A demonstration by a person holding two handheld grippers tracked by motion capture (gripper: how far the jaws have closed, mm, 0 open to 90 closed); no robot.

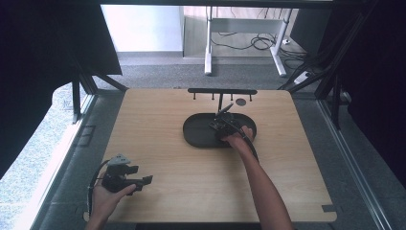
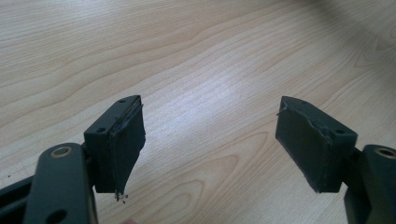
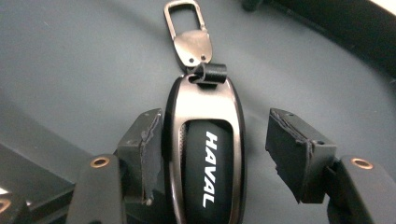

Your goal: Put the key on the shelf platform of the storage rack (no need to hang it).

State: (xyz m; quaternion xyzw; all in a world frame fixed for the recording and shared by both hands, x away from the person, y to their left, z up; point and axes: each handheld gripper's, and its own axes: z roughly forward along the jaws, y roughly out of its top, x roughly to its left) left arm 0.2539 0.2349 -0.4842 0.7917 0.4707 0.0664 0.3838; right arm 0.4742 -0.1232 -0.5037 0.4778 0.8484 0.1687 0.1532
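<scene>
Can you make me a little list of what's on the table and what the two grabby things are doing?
thing: car key fob marked HAVAL, with a metal clip
where: lying in the black oval tray
right hand-held gripper: open, one pad beside the fob, the other apart from it
left hand-held gripper: open above bare wooden table
behind tray: black rack with hooks

Grey carpet, white desk legs, cables

Black-and-gunmetal key fob, white "HAVAL" lettering; dark grey tray; light woodgrain table.
</scene>
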